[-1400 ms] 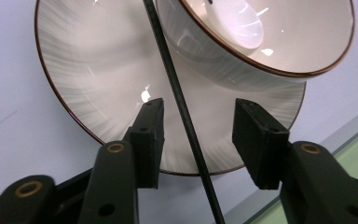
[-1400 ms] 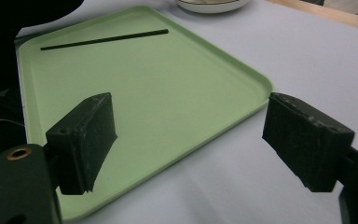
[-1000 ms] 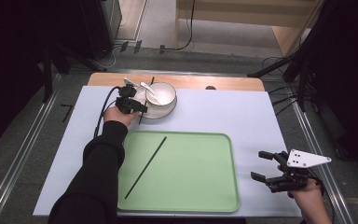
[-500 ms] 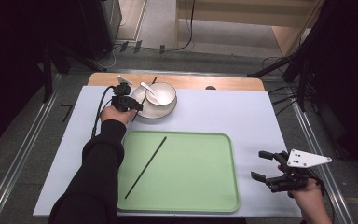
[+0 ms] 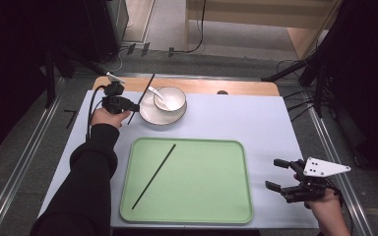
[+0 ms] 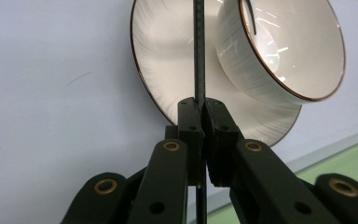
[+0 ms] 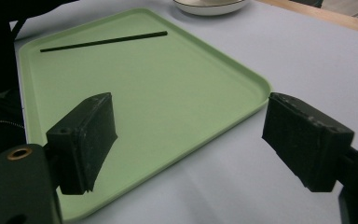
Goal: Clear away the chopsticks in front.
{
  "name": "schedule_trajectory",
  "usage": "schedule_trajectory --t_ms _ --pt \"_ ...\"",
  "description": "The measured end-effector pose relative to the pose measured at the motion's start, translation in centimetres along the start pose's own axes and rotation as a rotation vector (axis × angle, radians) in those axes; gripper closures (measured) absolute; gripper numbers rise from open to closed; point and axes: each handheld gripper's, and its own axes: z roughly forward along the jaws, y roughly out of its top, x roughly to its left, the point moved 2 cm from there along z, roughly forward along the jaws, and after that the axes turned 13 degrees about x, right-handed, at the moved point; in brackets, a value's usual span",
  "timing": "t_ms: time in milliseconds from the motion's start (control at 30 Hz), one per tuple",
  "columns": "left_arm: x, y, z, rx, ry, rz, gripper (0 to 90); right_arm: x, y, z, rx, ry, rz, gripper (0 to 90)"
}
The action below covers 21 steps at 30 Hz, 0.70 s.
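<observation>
Second chopstick gripped, transfer to tray pending

One chopstick (image 5: 153, 175) lies on the green tray (image 5: 226, 211), lower centre. Left gripper (image 5: 128, 104), upper left, is clamped on the other chopstick (image 5: 141, 99) beside the bowl (image 5: 170, 98) and saucer (image 5: 150, 117); placement remains. Right gripper (image 5: 276, 175), lower right, stands open and idle.
</observation>
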Motion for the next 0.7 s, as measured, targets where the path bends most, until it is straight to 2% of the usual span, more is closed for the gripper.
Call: schedule_trajectory --t_ms 33,100,200,367,433,500,633,700 --pt "-0.1 -0.2 -0.4 -0.002 0.01 0.008 86.2 0.0 0.0 0.0 0.0 -0.001 0.002 17.7" --pt "-0.3 -0.5 -1.2 -0.002 -0.003 0.018 86.2 0.0 0.0 0.0 0.003 -0.003 0.002 17.7" --pt "-0.9 -1.0 -2.4 -0.009 -0.001 0.047 86.2 0.1 0.0 0.0 0.003 -0.002 0.003 17.6" --pt "-2.1 -2.0 -4.0 -0.025 -0.021 0.089 86.2 0.1 0.1 0.1 0.009 -0.004 -0.001 17.6" --pt "-2.8 -2.5 -4.3 -0.025 -0.03 0.116 86.2 0.1 0.1 0.2 0.008 -0.006 -0.008 17.6" --pt "-3.4 -3.0 -4.4 -0.024 -0.071 0.126 86.1 0.2 0.2 0.2 0.009 -0.003 -0.007 17.6" --pt "-4.4 -4.3 -4.1 -0.009 -0.04 0.177 86.2 0.1 0.2 0.3 0.013 -0.002 -0.01 17.6" --pt "-4.8 -5.0 -3.9 -0.01 -0.048 0.187 86.2 0.1 0.3 0.3 0.013 -0.002 -0.01 17.6"
